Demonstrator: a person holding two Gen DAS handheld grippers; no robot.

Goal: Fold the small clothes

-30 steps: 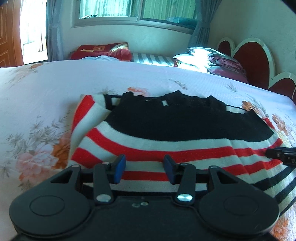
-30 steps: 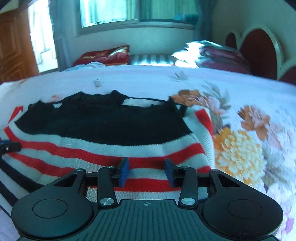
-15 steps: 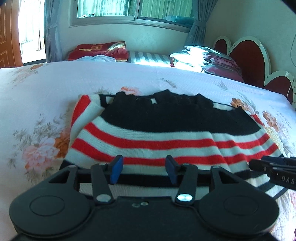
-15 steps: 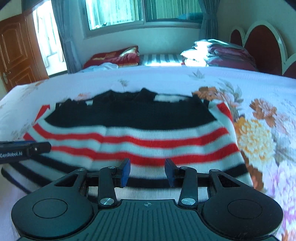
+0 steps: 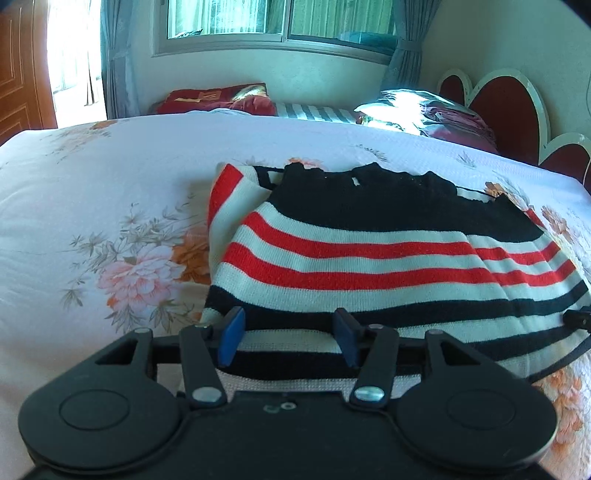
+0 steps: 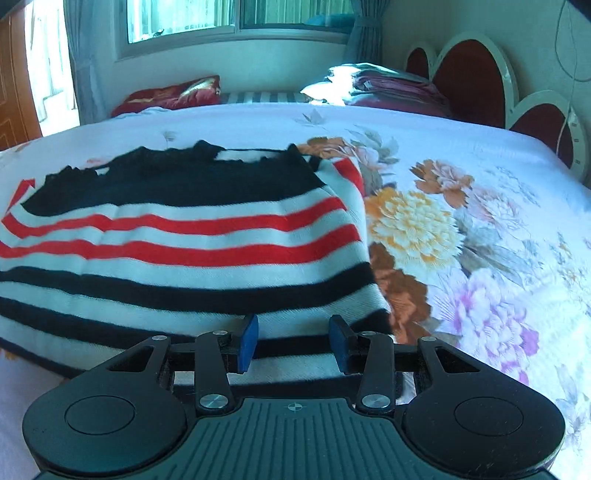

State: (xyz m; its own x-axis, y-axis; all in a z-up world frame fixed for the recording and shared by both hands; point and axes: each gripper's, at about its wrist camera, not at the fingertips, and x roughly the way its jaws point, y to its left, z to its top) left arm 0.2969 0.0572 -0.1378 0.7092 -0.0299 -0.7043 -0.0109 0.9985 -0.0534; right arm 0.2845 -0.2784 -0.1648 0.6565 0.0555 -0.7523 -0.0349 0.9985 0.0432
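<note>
Left gripper [image 5: 289, 339] over the near hem of the striped sweater [image 5: 369, 258], jaws opening, pads clear of the knit. Right gripper [image 6: 293, 341] at the sweater's near right corner, jaws spread, gripping nothing. Sweater lies flat on the floral bedspread [image 5: 92, 206]; past it, pillows [image 5: 424, 114] and headboard [image 5: 506, 110].

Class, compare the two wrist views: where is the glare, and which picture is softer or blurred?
Left wrist view: the sunlit doorway and the shiny pillow glare white; the red, white and black striped knit sweater looks sharp. Right wrist view: the same sweater is softer, slightly smeared; the window is bright, and straight edges bow.
</note>
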